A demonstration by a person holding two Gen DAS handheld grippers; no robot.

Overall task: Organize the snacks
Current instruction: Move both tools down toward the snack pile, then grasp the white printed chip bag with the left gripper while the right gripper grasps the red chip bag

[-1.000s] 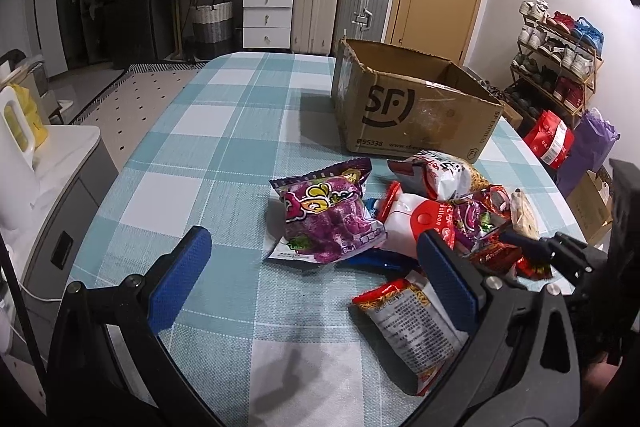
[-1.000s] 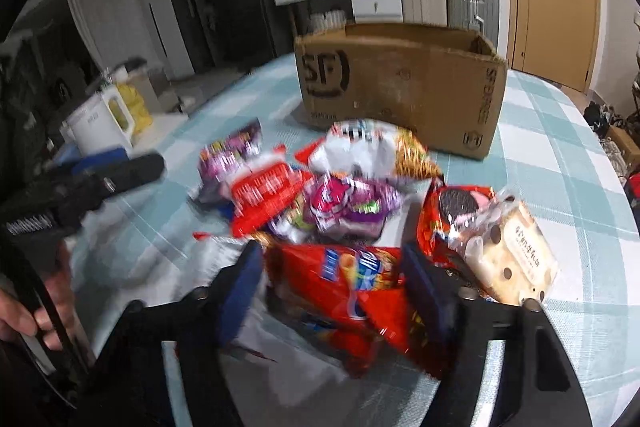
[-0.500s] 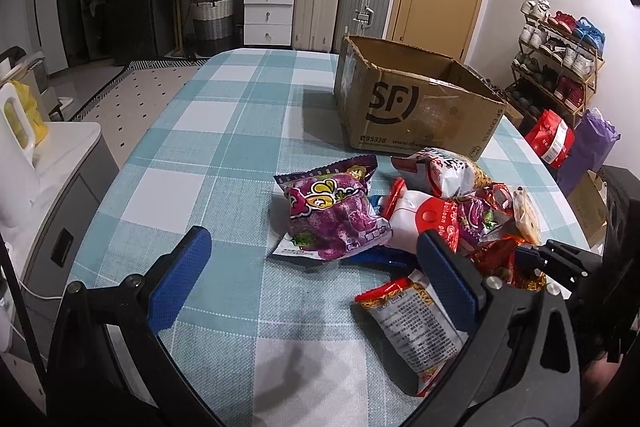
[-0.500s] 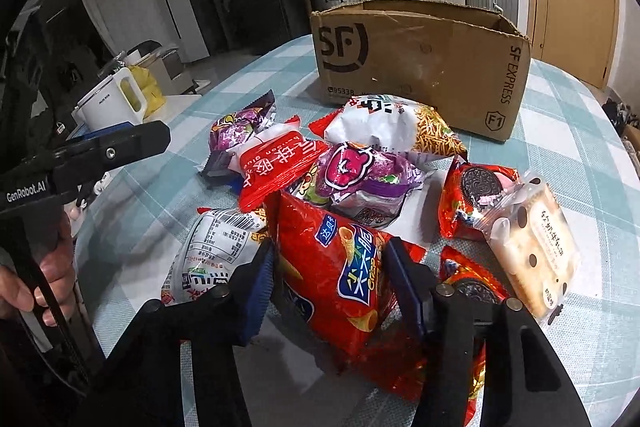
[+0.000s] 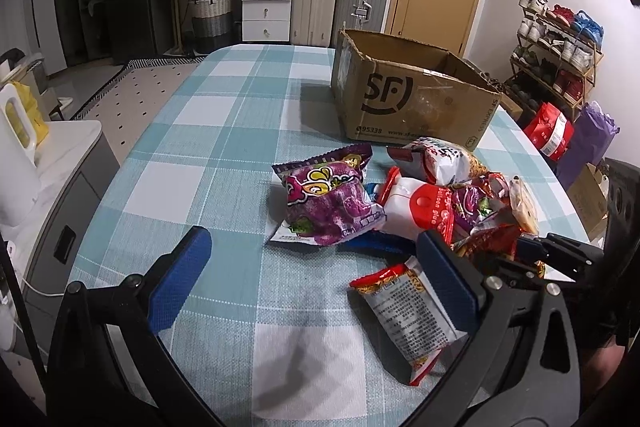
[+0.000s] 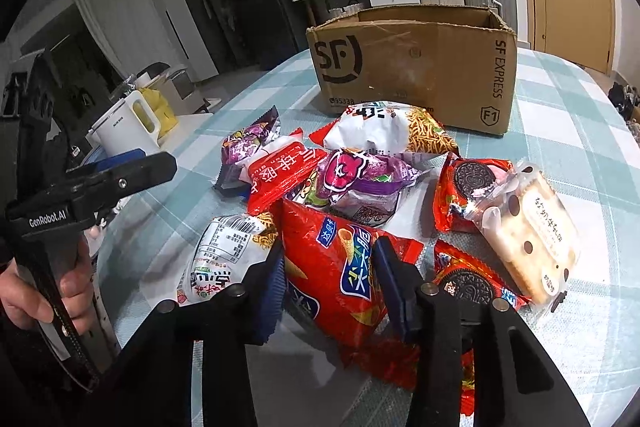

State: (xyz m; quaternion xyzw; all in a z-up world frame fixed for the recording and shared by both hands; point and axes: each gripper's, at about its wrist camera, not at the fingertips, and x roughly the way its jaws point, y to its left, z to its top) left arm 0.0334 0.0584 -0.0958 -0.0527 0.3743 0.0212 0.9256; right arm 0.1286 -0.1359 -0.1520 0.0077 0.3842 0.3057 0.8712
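A pile of snack bags lies on the checked tablecloth (image 5: 208,155) in front of an open cardboard box (image 5: 412,103) marked SF, also in the right wrist view (image 6: 416,67). My right gripper (image 6: 330,267) is shut on a red chip bag (image 6: 336,267), its blue pads pressing both sides. My left gripper (image 5: 316,263) is open and empty, low over the cloth, left of a white and red bag (image 5: 404,311) and near a purple bag (image 5: 332,199). The left gripper also shows in the right wrist view (image 6: 132,167).
Other bags in the pile: a white noodle-snack bag (image 6: 384,127), a red and white bag (image 6: 280,171), two red cookie packs (image 6: 468,187), a clear cake pack (image 6: 528,231). A white kettle (image 6: 124,123) stands on a side counter. Suitcases and drawers stand behind the table.
My right gripper has closed its pads onto the red chip bag and lifted its front end slightly. The left gripper has stayed open, nearly still.
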